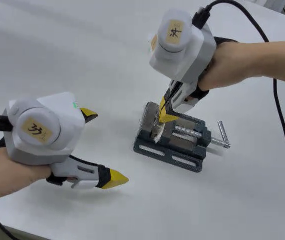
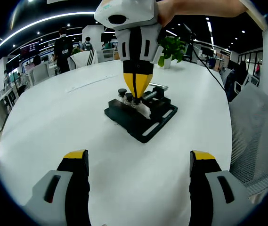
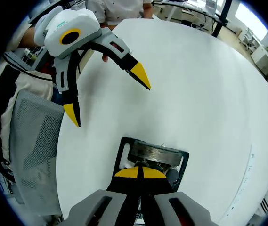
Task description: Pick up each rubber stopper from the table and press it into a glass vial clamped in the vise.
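A dark metal vise (image 1: 182,150) (image 2: 145,123) (image 3: 153,153) stands on the white table. Several small glass vials with black rubber stoppers (image 2: 128,96) sit clamped in a row between its jaws; in the head view they show as a pale strip (image 1: 158,133). My right gripper (image 1: 164,116) (image 2: 137,87) (image 3: 141,172) points down onto the vials, shut, its yellow tips touching; nothing shows between them. My left gripper (image 1: 103,146) (image 2: 138,155) (image 3: 108,99) hangs open and empty over bare table, to the vise's left.
The vise's screw handle (image 1: 223,134) sticks out to the right. A black cable (image 1: 282,125) trails from the right gripper across the table. A mesh chair (image 2: 256,136) (image 3: 30,146) stands at the table's edge. A potted plant (image 2: 174,47) is at the far side.
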